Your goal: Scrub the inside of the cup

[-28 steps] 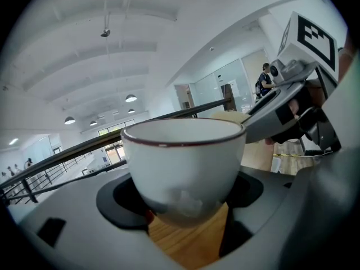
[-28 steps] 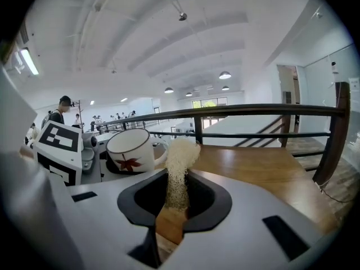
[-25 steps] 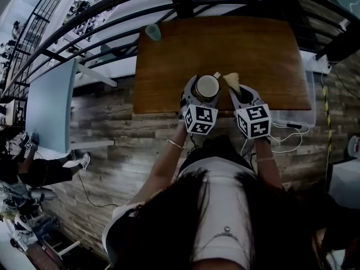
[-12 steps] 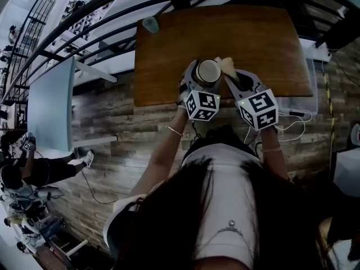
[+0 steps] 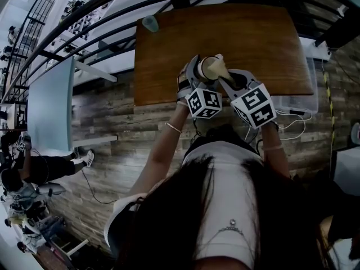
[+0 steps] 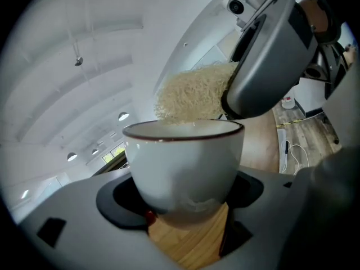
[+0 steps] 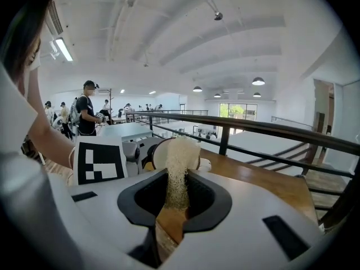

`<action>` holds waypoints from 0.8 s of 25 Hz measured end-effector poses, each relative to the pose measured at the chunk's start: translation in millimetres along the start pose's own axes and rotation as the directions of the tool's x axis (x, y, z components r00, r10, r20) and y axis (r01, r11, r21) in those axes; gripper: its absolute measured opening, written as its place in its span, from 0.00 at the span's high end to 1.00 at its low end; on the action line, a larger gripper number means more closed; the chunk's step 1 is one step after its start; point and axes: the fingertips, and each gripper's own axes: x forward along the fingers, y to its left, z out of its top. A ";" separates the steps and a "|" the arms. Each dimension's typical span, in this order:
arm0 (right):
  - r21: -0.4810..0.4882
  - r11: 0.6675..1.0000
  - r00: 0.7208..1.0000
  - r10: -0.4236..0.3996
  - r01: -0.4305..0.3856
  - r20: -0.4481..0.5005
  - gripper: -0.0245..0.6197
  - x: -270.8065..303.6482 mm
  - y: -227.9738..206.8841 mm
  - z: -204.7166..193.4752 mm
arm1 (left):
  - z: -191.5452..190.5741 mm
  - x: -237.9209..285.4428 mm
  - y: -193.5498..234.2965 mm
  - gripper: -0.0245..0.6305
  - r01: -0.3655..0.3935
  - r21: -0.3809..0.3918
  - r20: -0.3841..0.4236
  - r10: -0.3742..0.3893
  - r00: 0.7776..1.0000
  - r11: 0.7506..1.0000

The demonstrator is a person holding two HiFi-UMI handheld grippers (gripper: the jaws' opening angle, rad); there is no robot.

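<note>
Two claws share this step. The left claw [image 5: 202,72] stands wide with its pads closed on the lower wall of the white cup [image 6: 185,162], which it holds in the air above the near edge of the wooden surface [image 5: 259,44], mouth tipped toward the right. The right claw [image 7: 174,198] is narrow and pinches one end of a pale fibrous scrubber [image 7: 179,156]. The free end of that scrubber sits at the cup's dark rim, though we cannot quite tell whether it is already inside or only resting on the lip. To scrub well, we judge the left grip should stay firm and steady, so the cup does not twist in the pads when pressure comes. The scrubber should go right down to the base and then sweep round the inner wall. Because it is held by one end it will likely bend, so short strokes with moderate pressure suit better than hard shoves. We should also keep the right claw's bulky housing clear of the rim.
</note>
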 end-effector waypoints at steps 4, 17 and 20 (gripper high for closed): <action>-0.026 1.000 0.999 0.014 -0.015 -0.039 0.83 3.2 4.1 -1.1 | 0.9 -1.6 3.3 0.35 -0.017 0.047 -0.004 0.018 1.000 0.999; 0.024 0.990 0.957 0.143 -0.141 -0.253 0.83 2.1 17.0 -25.6 | 4.8 -9.0 -12.7 0.35 -0.013 0.289 0.034 0.004 0.999 0.957; 0.039 0.986 0.943 0.169 -0.165 -0.285 0.83 0.2 21.3 -30.2 | 6.2 -11.2 -17.7 0.35 -0.013 0.322 0.043 -0.001 0.999 0.947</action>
